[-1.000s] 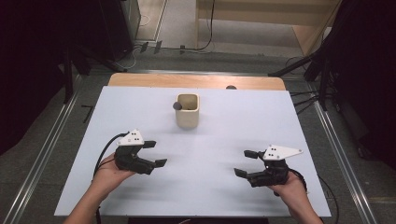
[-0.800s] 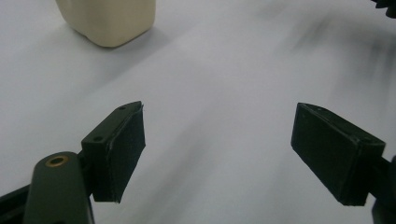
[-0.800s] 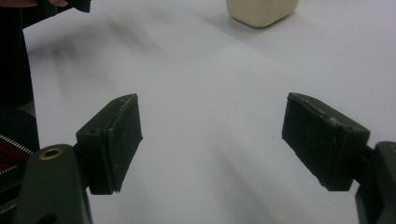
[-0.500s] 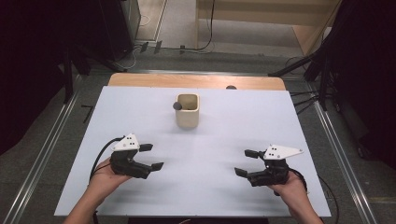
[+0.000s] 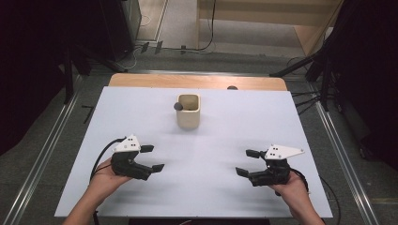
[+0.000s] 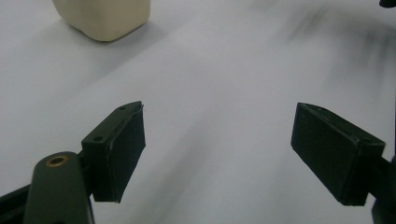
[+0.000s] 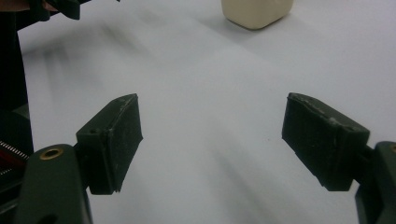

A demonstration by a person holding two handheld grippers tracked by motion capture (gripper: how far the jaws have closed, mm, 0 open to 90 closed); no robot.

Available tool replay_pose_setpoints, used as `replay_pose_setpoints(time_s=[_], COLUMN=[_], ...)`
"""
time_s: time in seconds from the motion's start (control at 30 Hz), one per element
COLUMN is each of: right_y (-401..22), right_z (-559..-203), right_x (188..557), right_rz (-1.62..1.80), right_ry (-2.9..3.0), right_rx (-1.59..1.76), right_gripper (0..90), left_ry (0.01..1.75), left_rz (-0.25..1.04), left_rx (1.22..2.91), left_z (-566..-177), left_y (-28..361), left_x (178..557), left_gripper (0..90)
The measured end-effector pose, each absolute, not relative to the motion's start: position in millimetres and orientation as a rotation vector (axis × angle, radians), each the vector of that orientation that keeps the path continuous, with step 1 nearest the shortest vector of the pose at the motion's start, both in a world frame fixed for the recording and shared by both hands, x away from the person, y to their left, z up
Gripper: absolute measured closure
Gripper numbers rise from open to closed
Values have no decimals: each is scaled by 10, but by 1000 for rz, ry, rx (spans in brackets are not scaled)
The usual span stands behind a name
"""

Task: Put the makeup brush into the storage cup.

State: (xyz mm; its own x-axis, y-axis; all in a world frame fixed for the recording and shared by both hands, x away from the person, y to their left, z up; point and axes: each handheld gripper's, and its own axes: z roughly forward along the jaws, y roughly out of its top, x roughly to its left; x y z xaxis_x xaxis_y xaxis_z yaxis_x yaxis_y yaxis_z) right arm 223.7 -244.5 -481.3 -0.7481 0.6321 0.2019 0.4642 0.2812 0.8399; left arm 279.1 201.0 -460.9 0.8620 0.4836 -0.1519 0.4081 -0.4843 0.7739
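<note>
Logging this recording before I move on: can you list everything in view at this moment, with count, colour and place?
Cup: one, cream, far-centre of the table, upright.
Dark knob: one, dark grey, at the cup's left rim.
Table: one, white top, wooden strip along the far edge.
Left gripper: one, black with grey plate, near-left, jaws apart, nothing between them.
Right gripper: one, black with grey plate, near-right, jaws apart, nothing between them.
Hands: two, holding the grippers at the near edge.

Laboratory recording bay: white desk [image 5: 234, 140] on grey carpet, metal floor rails [image 5: 42, 159] at 3 and 9 o'clock, cables [image 5: 206, 44] and black stands [image 5: 324, 70] toward 12 o'clock.
</note>
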Motion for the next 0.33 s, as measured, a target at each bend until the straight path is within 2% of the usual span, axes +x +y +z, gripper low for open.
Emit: replay_pose_setpoints(time_s=[0.33], right_y=[-2439], right_z=[-4812], right_x=[2243], right_rz=[1462], right_ry=[2375], right_rx=[1027], right_gripper=[211], left_ry=[656], left_rz=[102], left_rx=[2148], left_z=[-4612], left_y=[2013], left_x=[2796], left_gripper=[183])
